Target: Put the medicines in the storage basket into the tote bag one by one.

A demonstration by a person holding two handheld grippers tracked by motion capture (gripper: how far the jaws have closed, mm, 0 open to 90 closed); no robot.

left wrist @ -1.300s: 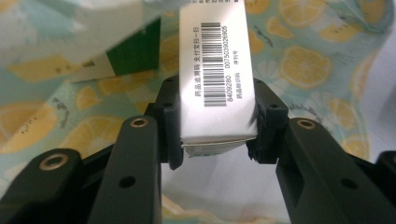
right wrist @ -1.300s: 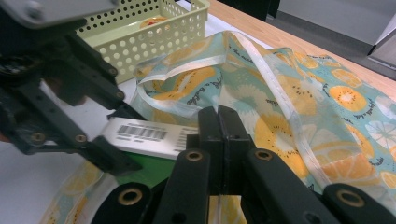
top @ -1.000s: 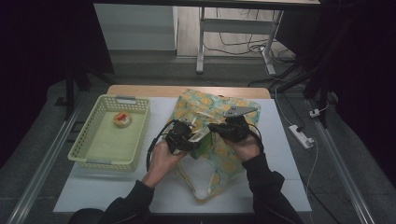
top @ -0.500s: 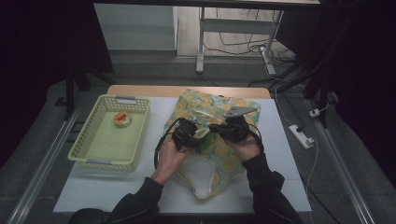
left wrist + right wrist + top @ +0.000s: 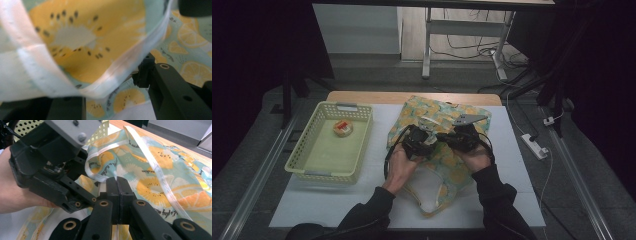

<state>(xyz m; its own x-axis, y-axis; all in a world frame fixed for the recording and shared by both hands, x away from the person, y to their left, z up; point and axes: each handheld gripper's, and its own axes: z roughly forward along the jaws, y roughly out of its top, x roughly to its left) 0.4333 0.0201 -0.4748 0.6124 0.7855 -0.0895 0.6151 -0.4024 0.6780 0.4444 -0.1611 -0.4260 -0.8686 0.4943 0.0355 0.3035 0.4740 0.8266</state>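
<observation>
A cloth bag [image 5: 451, 169] printed with yellow fruit slices lies flat across the middle of the white table. Over it my two grippers meet tip to tip. My right gripper [image 5: 116, 180] has its jaws pressed together on a raised fold of the bag's white-hemmed rim [image 5: 98, 178]; the high view places this gripper [image 5: 456, 139] at the right. My left gripper [image 5: 105, 87] stands partly open, with the lifted rim [image 5: 117, 72] draped loosely across its jaws and close to the lens. In the high view the left gripper [image 5: 423, 142] sits just left of the right one.
A pale yellow perforated basket [image 5: 361, 146] stands at the table's left with a small round red-topped item [image 5: 343, 128] inside. A white power strip [image 5: 534, 145] lies on the floor at the right. Cables trail from both grippers.
My left hand has slid to the right across the bag, closer to the right gripper. The right gripper has stayed in place, still shut.
</observation>
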